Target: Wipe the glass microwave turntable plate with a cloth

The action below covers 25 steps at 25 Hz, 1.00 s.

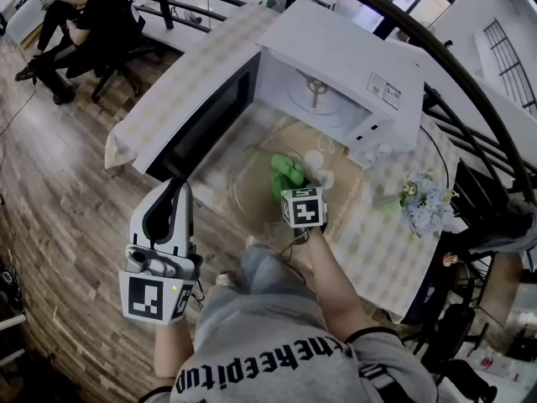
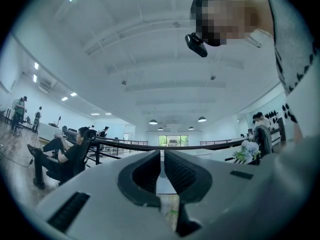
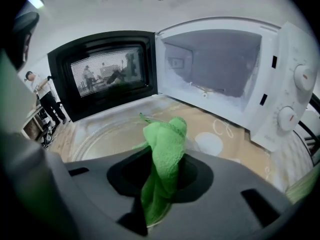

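Note:
The clear glass turntable plate [image 1: 252, 190] lies flat on the table in front of the open microwave; its rim also shows in the right gripper view [image 3: 95, 136]. My right gripper [image 1: 295, 183] hovers over the plate's right part, shut on a bunched green cloth [image 1: 286, 172], which sticks up between the jaws [image 3: 165, 149]. My left gripper [image 1: 168, 200] is held low at the left, off the table, pointing up and away; its jaws stand nearly together with nothing between them [image 2: 162, 171].
The white microwave [image 1: 336, 65] stands at the back with its dark door [image 1: 205, 124] swung open to the left; its cavity [image 3: 215, 69] shows no plate inside. White flowers [image 1: 422, 201] sit at the table's right. A seated person [image 1: 92, 15] is at far left.

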Motion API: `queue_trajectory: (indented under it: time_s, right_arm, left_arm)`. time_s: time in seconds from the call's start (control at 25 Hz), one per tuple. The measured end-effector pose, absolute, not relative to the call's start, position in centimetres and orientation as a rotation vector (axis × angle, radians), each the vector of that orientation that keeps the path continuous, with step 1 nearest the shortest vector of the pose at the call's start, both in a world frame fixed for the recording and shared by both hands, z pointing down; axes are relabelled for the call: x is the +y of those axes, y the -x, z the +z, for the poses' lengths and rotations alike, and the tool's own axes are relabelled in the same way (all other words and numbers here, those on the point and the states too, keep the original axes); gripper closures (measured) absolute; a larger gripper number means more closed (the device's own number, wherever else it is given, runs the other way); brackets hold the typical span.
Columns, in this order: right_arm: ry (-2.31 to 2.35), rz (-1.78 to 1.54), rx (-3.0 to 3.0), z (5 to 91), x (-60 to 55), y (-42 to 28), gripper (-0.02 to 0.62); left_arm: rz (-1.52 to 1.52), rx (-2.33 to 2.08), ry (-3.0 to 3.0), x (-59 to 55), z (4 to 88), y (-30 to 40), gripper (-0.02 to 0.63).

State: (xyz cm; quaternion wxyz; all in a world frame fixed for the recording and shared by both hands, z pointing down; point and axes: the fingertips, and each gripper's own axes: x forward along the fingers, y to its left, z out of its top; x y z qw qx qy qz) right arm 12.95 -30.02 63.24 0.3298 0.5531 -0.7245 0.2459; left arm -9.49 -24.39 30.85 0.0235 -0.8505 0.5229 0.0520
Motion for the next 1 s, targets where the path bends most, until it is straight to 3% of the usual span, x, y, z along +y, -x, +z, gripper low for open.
queue_trajectory:
  time_s: [0.6,1.0]
  right_arm:
    - [-1.579,0.656,-1.742,62.8,-28.8,-18.8,0.491]
    - [-1.217,0.705,-2.099,61.2,-25.6,-0.9,0.491]
  left_arm:
    - [0.171,1.63,2.624,-24.0,30.6,10.5,0.581]
    - [0.159,1.659,2.606,-23.0,30.7,12.0,0.581]
